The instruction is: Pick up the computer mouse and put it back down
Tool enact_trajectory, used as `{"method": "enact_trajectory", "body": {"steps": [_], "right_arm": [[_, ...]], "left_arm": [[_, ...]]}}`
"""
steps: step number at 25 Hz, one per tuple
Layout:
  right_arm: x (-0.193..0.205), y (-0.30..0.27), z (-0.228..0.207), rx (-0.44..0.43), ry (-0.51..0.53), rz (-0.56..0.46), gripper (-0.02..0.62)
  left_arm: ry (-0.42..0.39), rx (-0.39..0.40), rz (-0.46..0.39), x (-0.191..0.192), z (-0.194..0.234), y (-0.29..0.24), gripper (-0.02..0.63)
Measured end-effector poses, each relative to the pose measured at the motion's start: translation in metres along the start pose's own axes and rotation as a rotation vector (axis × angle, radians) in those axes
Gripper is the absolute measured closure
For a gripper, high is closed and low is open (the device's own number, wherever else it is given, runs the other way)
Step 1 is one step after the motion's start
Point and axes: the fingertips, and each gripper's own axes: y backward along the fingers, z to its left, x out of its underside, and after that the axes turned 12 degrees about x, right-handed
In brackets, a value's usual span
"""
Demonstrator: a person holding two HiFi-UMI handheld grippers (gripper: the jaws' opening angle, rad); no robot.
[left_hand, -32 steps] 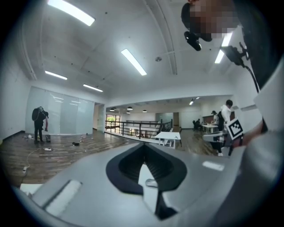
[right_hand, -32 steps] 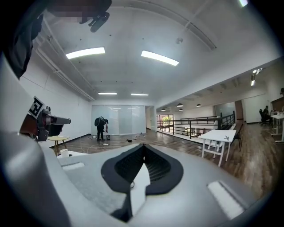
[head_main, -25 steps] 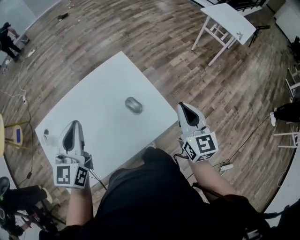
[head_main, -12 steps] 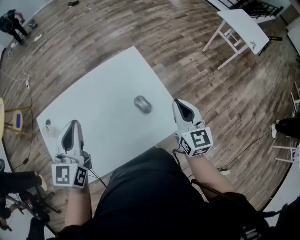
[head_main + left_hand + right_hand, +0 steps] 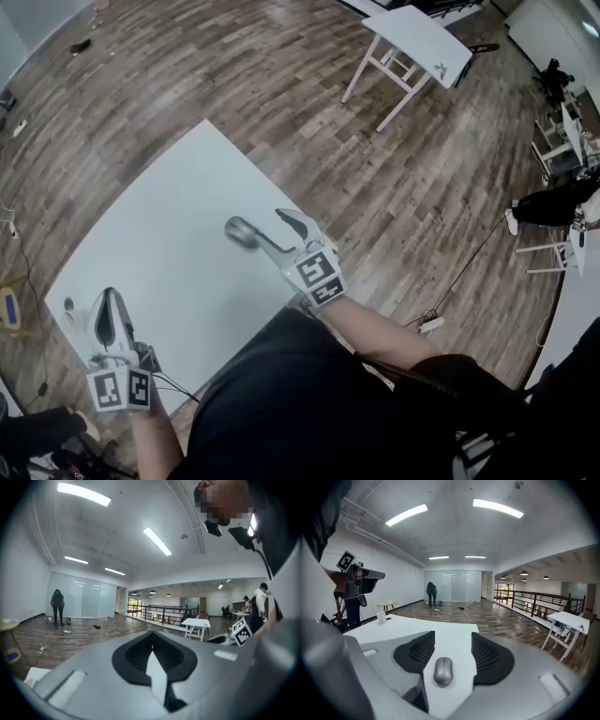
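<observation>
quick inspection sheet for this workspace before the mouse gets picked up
surface: white rectangular table, mostly bare
job's things: grey computer mouse lying flat near the table's right edge, not gripped
clutter: small white cup-like thing near the table's left corner
grippers: right gripper jaws have just been opening, apart either side of the mouse, pads clear of it; left gripper jaws together, nothing between
cables: black cable across the floor to a white power strip
surroundings: brown wood-plank floor, second white table, a person's legs

computer mouse (image 5: 240, 232) | grey, oval | flat, upright on white table (image 5: 159, 234) | near its edge
</observation>
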Motion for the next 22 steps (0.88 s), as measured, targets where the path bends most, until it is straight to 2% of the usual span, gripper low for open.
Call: {"method": "enact_trajectory", "body": {"steps": [8,22], "right_arm": [[0.023,-0.022,0.012,-0.046,0.02,0.07,0.321],[0.067,-0.043,0.018,-0.122,0.047,0.182,0.305]], "left_arm": [[0.042,-0.038,0.044,0.022,0.011,0.001,0.602],[0.079,-0.077,0.119,0.05,0.011,-0.011,0.601]]}}
